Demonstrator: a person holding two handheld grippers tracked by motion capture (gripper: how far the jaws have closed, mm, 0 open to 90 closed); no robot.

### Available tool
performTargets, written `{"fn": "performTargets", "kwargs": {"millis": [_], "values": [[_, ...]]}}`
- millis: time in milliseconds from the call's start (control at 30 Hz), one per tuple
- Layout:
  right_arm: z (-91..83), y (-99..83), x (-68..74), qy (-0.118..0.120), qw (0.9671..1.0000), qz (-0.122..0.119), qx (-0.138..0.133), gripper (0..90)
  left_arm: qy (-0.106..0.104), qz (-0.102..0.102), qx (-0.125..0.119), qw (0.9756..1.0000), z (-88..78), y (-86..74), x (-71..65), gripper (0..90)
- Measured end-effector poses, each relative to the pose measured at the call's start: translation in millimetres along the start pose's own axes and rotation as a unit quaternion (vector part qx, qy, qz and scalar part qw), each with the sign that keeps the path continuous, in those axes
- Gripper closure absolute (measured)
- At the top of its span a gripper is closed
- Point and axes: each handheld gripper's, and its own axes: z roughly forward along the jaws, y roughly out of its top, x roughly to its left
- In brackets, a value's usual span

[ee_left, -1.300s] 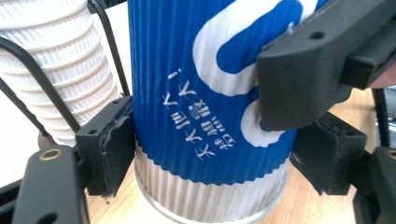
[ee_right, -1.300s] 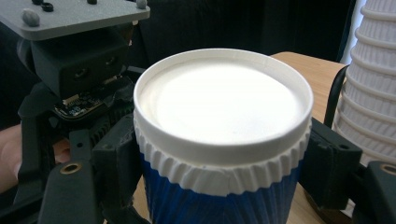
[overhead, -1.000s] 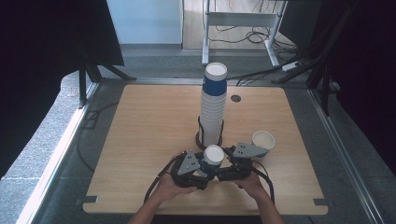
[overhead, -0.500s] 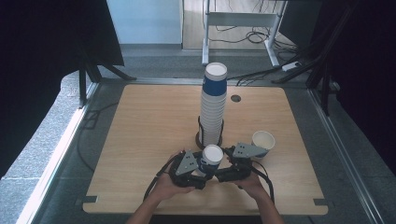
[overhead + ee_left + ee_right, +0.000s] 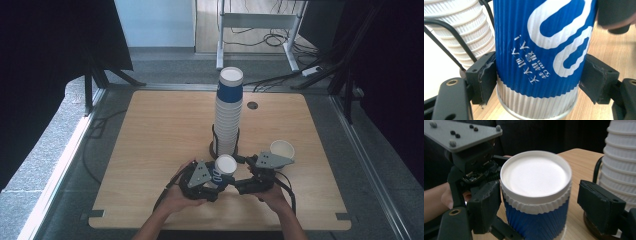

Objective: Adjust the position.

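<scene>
Your left tongs point(image 5: 216, 181) are pinching the blue cup point(image 5: 223, 170) low on its ribbed wall; in the left gripper view both pads point(image 5: 486, 76) press against its sides. The cup stands mouth down, its white base facing up, at the near middle of the surface point(image 5: 150, 150), just in front of the tall stack of cups point(image 5: 227, 112) in its black wire holder point(image 5: 214, 145).

Your right tongs point(image 5: 536, 205) are spread around the same cup. In the right gripper view one pad lies at its side, while the other stands apart from it.

A single white cup point(image 5: 282, 150) stands just beyond your right tongs.
</scene>
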Motion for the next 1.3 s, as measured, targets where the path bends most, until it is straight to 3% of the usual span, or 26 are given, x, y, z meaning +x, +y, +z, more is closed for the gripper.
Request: {"fn": "performTargets", "kwargs": {"millis": [300, 600, 667, 933, 1000, 1200, 1300], "values": [[-15.0, 1.9, -6.7, -0.014, 0.9999, 0.004, 0.002, 19.3, 0.035, 0.034, 0.033, 0.9983, 1.1, -2.5, 1.6, 21.5], [-10.1, -5.0, -10.1, -0.015, 0.9979, -0.001, 0.063, 18.6, 0.069, 0.078, 0.066, 0.9924, 6.9, -6.1, -3.5, 21.7], [-9.1, -6.0, -10.9, -0.013, 0.9974, 0.000, 0.071, 18.8, 0.084, 0.092, 0.075, 0.9893, 8.6, -6.9, -5.6, 21.6], [-5.5, -9.0, -12.4, -0.011, 0.9942, -0.001, 0.107, 19.2, 0.129, 0.161, 0.110, 0.9723, 17.4, -8.9, -19.4, 21.5], [-3.0, -10.3, -12.4, -0.009, 0.9934, 0.001, 0.114, 19.1, 0.132, 0.170, 0.112, 0.9702, 19.0, -8.6, -22.9, 21.5], [5.3, -14.8, -11.2, 0.000, 0.9920, 0.006, 0.126, 19.1, 0.146, 0.204, 0.122, 0.9603, 22.7, -8.3, -32.1, 21.3], [8.9, -16.4, -10.7, 0.005, 0.9915, 0.009, 0.130, 19.2, 0.150, 0.216, 0.126, 0.9565, 23.4, -7.6, -34.9, 21.2]]}}
